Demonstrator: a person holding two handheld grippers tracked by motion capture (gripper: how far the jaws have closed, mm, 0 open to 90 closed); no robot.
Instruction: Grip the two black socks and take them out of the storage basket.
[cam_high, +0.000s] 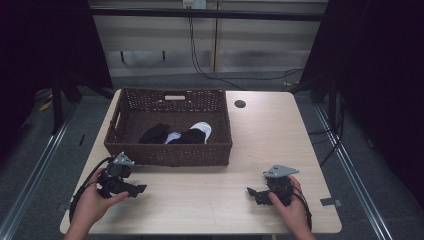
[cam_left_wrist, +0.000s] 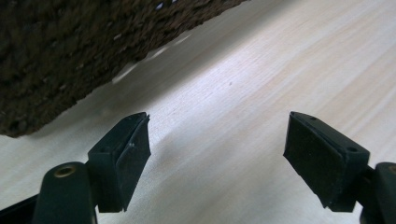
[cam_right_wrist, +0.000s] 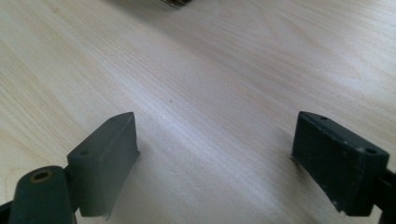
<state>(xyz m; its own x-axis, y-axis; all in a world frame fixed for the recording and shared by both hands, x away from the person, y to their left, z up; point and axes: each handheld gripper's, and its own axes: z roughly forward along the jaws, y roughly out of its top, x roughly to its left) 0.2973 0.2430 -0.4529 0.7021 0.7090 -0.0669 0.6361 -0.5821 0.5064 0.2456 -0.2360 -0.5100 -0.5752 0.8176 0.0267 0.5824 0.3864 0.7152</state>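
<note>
- Black jaws of the left tool (cam_left_wrist: 217, 154) stand wide apart with nothing between them; it rests low on the desk (cam_high: 260, 150), just beside the basket's near wall.
- Right tool (cam_right_wrist: 215, 158) is likewise spread and empty, resting on bare wood near the desk's front right, well apart from the basket.
- Wicker basket (cam_high: 170, 155) sits at the desk's back left, with socks (cam_high: 177, 134), black and white, heaped inside.
- Judged step: the start, before any grasp. The next move likely calls for lifting the left tool over the rim and down onto one sock.
</note>
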